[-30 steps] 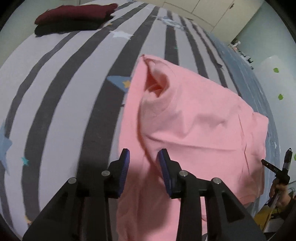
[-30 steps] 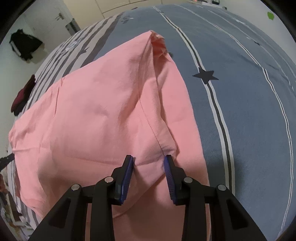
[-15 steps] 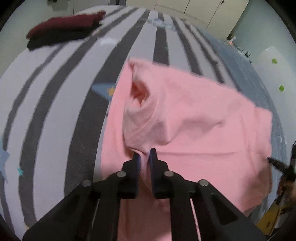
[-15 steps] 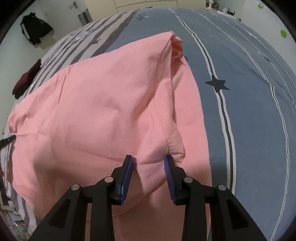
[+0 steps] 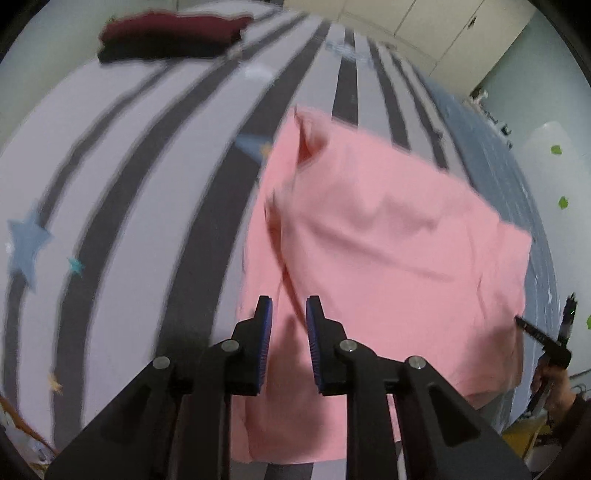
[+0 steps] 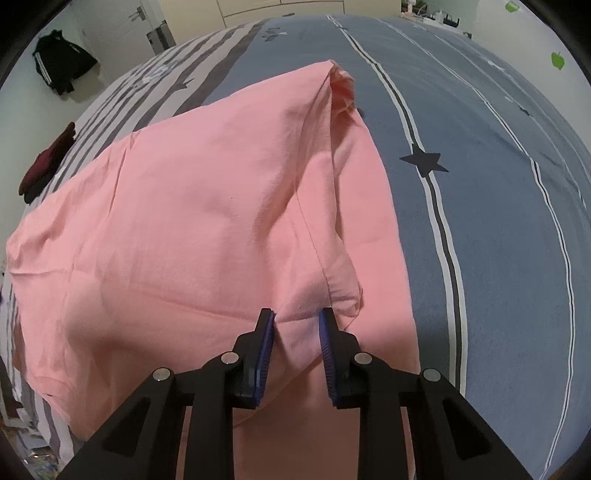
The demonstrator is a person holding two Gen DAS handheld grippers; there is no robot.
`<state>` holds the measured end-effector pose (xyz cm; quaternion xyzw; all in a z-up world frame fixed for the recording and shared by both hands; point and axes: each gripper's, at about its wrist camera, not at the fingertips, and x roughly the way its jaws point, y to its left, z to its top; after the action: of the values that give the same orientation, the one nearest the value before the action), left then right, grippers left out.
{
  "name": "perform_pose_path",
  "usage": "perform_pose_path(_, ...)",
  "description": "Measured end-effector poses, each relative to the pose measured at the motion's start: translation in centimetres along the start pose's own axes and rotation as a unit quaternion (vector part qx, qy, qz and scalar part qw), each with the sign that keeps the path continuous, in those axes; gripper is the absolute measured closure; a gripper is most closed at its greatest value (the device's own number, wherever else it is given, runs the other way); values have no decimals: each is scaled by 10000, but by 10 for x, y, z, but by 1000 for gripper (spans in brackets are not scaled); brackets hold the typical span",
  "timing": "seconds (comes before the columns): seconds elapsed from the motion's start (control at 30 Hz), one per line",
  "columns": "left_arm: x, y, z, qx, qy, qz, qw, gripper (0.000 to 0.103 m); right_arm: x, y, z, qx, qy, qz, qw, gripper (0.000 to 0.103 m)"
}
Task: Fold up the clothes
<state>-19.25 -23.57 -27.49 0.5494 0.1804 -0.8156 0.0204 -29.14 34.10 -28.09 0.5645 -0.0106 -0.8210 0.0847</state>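
Over pink shirt (image 5: 388, 240): left claw (image 5: 289, 306), right claw (image 6: 296, 319) both parted.

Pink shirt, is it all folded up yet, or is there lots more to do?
Not yet. Done: the pink shirt lies doubled over on the bed, and a dark red pile sits folded far off. In hand: nothing; the left hand-held gripper and right hand-held gripper are open over it. Left: more folds.

One pink shirt (image 5: 388, 251), one dark red folded garment (image 5: 173, 35) at eleven o'clock, one black jacket (image 6: 61, 70), two grippers, one bed (image 5: 122, 177).
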Motion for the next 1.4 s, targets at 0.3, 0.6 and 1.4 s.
perform_pose_path(0.3,36,1,14,-143,1,-288,9995,88,7,-3,-3,-151,55,-11,9999,81)
perform_pose_path(0.6,-54,-17,-15,36,-496,-537,9973,100,0,-4,-6,-156,31,28,9999,97)
perform_pose_path(1.4,44,-1,54,584,-182,1052,9926,69,16,20,2,-319,299,-389,9983,86)
